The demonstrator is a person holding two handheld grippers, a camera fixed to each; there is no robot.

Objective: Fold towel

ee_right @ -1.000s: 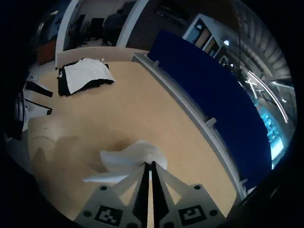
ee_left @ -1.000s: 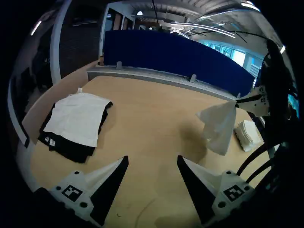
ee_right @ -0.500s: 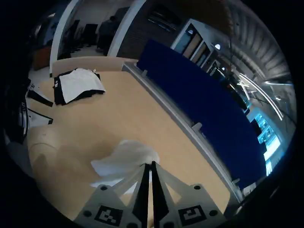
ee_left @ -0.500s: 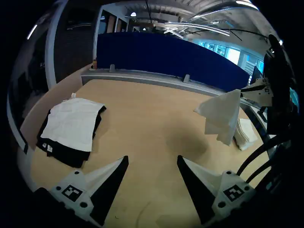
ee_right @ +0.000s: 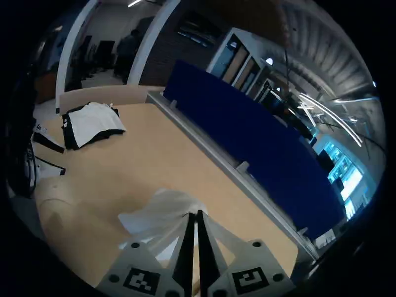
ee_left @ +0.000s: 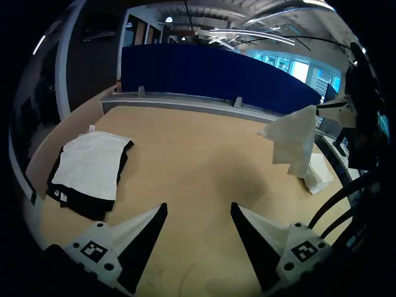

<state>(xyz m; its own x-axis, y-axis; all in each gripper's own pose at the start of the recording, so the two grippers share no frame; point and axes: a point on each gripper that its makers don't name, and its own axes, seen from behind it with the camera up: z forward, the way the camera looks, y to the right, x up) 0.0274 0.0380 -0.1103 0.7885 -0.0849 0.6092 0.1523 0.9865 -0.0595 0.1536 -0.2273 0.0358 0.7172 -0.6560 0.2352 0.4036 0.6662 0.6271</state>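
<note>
A white towel (ee_left: pixel 293 138) hangs in the air at the right of the left gripper view, pinched at its top corner by my right gripper (ee_left: pixel 319 106). In the right gripper view the same towel (ee_right: pixel 161 218) droops just ahead of my right gripper (ee_right: pixel 193 218), whose jaws are closed tight on the cloth. My left gripper (ee_left: pixel 198 210) stands open low over the wooden table (ee_left: pixel 198 153) with nothing between its fingers. It appears far off at the left of the right gripper view as the left gripper (ee_right: pixel 47 156).
A stack of folded white towels (ee_left: pixel 317 173) lies at the table's right edge under the hanging towel. A pile of black cloths topped by a white one (ee_left: pixel 89 171) lies at the left. A blue partition (ee_left: pixel 213 74) runs along the far edge. A black chair (ee_left: pixel 346 198) stands right.
My right gripper has lifted the towel higher above the table and a little to the right. The left gripper has stayed open and has barely shifted.
</note>
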